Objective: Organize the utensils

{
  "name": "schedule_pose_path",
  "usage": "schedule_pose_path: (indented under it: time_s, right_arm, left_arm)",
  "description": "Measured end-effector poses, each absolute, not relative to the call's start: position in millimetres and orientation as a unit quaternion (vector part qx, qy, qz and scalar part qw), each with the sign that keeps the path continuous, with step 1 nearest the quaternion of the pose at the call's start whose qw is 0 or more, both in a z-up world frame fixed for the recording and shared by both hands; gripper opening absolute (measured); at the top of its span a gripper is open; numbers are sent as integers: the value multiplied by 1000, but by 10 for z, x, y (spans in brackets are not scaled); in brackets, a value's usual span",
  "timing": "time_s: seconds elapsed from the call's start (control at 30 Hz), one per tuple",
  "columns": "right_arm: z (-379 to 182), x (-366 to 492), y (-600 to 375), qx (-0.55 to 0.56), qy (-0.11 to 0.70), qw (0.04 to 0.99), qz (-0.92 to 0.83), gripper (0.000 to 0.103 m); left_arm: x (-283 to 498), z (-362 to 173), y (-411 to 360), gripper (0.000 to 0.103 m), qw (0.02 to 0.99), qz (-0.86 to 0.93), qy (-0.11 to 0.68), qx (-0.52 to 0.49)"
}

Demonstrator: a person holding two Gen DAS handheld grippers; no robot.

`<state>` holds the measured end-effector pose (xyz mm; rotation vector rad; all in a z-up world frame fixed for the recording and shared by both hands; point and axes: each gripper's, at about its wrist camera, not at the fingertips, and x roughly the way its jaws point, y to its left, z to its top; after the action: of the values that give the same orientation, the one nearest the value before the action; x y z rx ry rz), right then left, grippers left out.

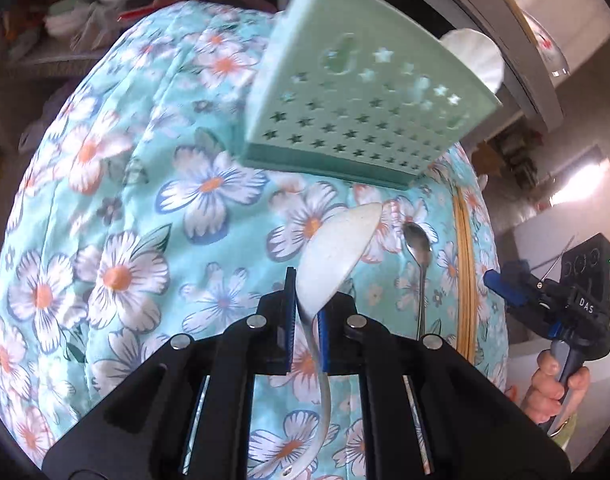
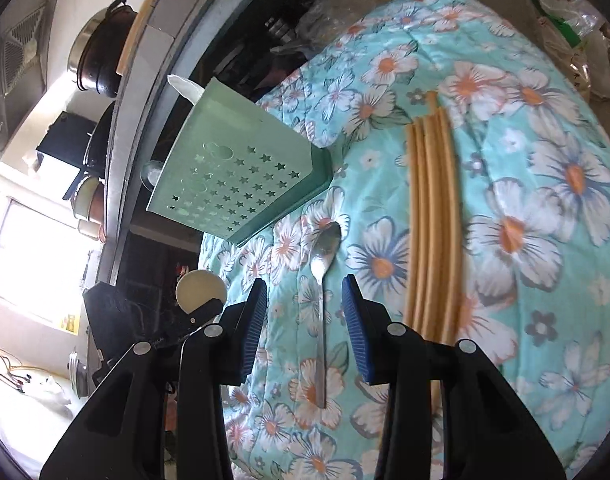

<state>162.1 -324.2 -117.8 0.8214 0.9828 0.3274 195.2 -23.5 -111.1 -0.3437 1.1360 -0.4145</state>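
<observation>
My left gripper (image 1: 305,320) pinches white spoon (image 1: 337,248) by its thin neck, near the green holder (image 1: 357,112); could swivel. Right gripper (image 2: 303,312) spread over steel spoon (image 2: 323,264).

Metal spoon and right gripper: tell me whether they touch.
Apart. The right wrist view shows the metal spoon lying on the floral cloth between the open right gripper, cloth visible on both sides.

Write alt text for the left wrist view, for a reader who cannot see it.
The left gripper has its jaws shut on a white ladle-style spoon, lifted above a floral tablecloth. Ahead stands a mint green utensil holder with star cutouts; a metal spoon lies on the cloth, and the right gripper shows at the right edge.
</observation>
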Motion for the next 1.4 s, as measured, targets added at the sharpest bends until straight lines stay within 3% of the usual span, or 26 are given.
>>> schedule_pose_path:
  time_s: [0.33, 0.4, 0.47, 0.57, 0.67, 0.9, 1.13, 1.2, 1.33, 1.4]
  right_arm:
    - [-1566, 2174, -2805, 352, 537, 756, 129, 35]
    - [-1562, 2164, -2734, 331, 539, 765, 124, 30]
    - [-1545, 2132, -2693, 314, 540, 773, 116, 17]
    - [-1549, 2079, -2682, 310, 541, 774, 108, 7]
    - [-1423, 1967, -2619, 280, 536, 790, 102, 4]
    - [-1111, 1718, -2154, 120, 533, 835, 74, 4]
    - [-1111, 1643, -2106, 166, 518, 833, 107, 5]
    - [-1126, 1678, -2295, 187, 518, 831, 80, 9]
    - [-1260, 1807, -2531, 226, 524, 819, 58, 31]
    - [-1375, 1893, -2567, 250, 538, 803, 63, 32]
  left_arm:
    - [1904, -1458, 203, 9, 788, -160, 535, -259]
    - [1884, -1482, 251, 9, 786, -160, 533, -267]
    - [1854, -1496, 282, 9, 787, -161, 531, -271]
    - [1820, -1495, 305, 9, 789, -163, 528, -270]
    - [1809, -1485, 324, 9, 791, -164, 526, -266]
    - [1734, -1459, 449, 11, 799, -161, 523, -250]
    - [1725, -1481, 555, 14, 801, -162, 518, -254]
    - [1718, -1483, 574, 15, 803, -162, 516, -250]
    - [1709, -1491, 591, 16, 805, -162, 514, -249]
    - [1708, -1486, 588, 19, 806, -162, 513, -248]
